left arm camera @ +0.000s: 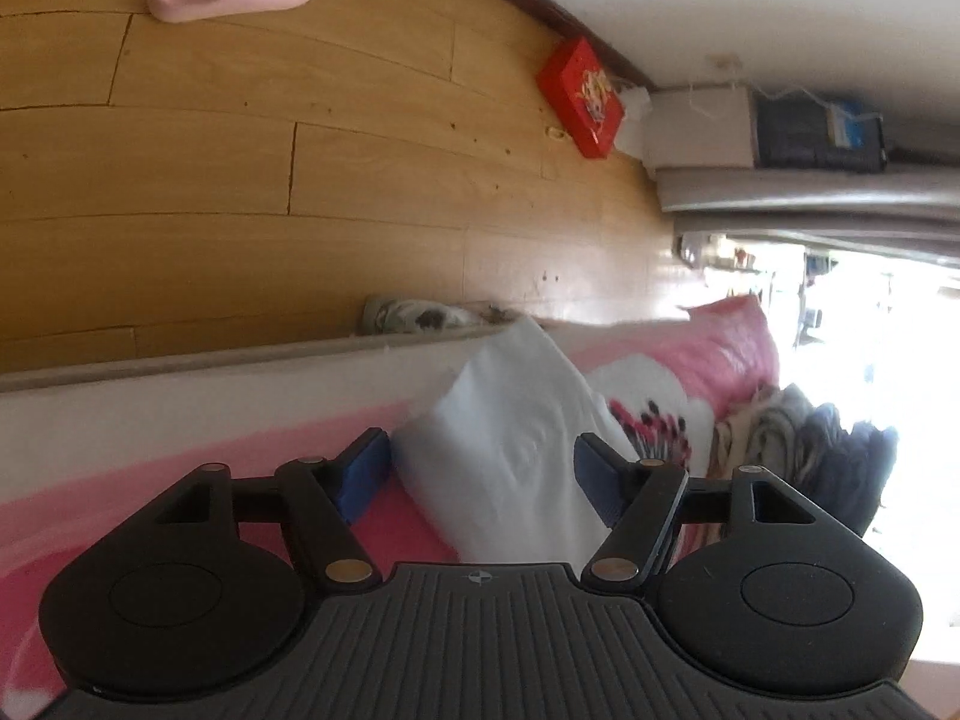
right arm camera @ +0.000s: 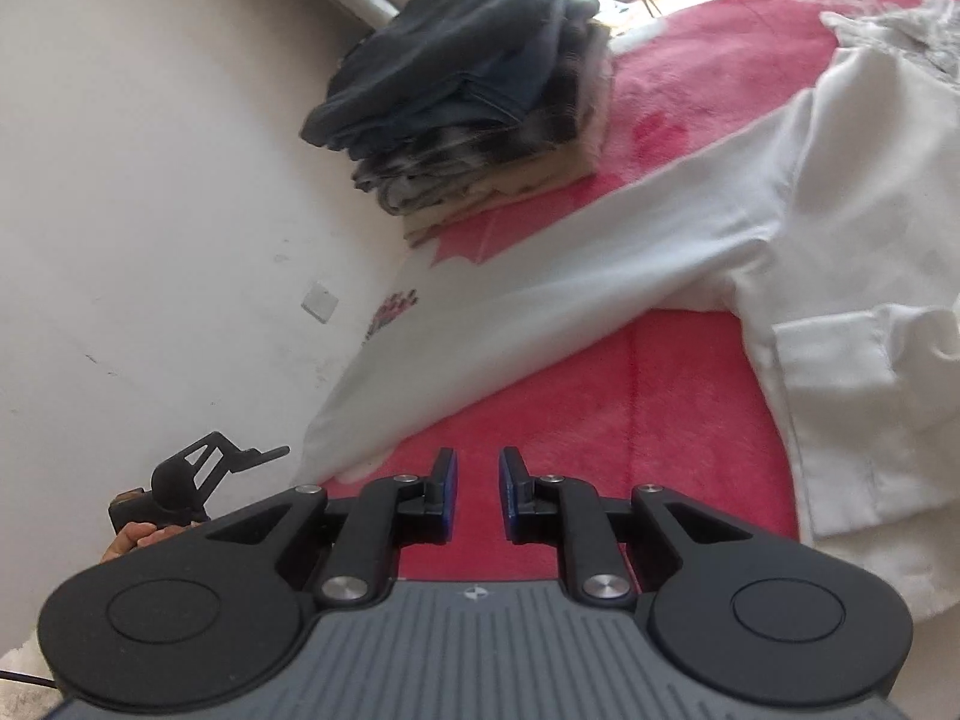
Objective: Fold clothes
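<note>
Lying spread on the bed [right arm camera: 690,420], the white shirt [right arm camera: 600,276] stretched its sleeve toward the left gripper [left arm camera: 480,468], fingers released around the cuff; right gripper [right arm camera: 478,480] released, empty, beside it.

My left gripper [left arm camera: 483,471] and right gripper [right arm camera: 478,495]: matte black linkage arms, silver pivot screws, round black side discs, ribbed grey housing with a small cross mark, blue pads [left arm camera: 360,474] on each finger.

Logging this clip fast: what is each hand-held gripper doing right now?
Left hand-held gripper: open, straddling the white shirt, not gripping it.
Right hand-held gripper: open, holding nothing.
</note>
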A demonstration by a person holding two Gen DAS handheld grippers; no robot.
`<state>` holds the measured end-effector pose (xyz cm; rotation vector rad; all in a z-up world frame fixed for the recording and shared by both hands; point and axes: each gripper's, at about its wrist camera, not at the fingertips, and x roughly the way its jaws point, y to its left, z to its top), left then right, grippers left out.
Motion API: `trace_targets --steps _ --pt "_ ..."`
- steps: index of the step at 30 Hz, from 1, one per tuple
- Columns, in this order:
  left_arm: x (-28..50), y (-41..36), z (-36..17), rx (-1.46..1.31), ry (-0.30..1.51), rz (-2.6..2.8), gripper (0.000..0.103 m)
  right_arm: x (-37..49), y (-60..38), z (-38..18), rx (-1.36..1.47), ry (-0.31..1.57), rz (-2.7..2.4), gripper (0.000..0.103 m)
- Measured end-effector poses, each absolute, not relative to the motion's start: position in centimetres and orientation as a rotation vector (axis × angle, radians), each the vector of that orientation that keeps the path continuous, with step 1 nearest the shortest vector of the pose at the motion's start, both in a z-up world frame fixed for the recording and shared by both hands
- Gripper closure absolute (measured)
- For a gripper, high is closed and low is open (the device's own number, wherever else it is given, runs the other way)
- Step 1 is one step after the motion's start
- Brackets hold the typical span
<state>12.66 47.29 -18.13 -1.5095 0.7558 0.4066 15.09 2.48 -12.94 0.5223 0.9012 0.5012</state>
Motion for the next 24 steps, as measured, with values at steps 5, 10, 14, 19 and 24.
trace_targets --steps 5,10,14,19,24 --pt "13.1 47.1 -18.6 -1.518 0.703 0.406 0.088 13.9 1.0 -12.8 0.536 0.902 0.457 0.085" --pt "13.4 45.8 -14.2 -1.383 0.589 0.349 0.097 12.2 -1.9 -11.8 0.537 0.880 0.408 0.085" --pt "14.2 43.1 -8.6 -1.272 0.497 0.219 0.098 10.6 -5.2 -10.4 0.545 0.837 0.365 0.085" --pt "15.6 36.3 -1.8 -1.148 0.430 0.029 0.098 8.6 -10.9 -8.7 0.568 0.778 0.261 0.085" --pt "17.7 25.7 3.0 -1.026 0.405 -0.176 0.098 6.3 -17.4 -7.8 0.610 0.709 0.145 0.079"
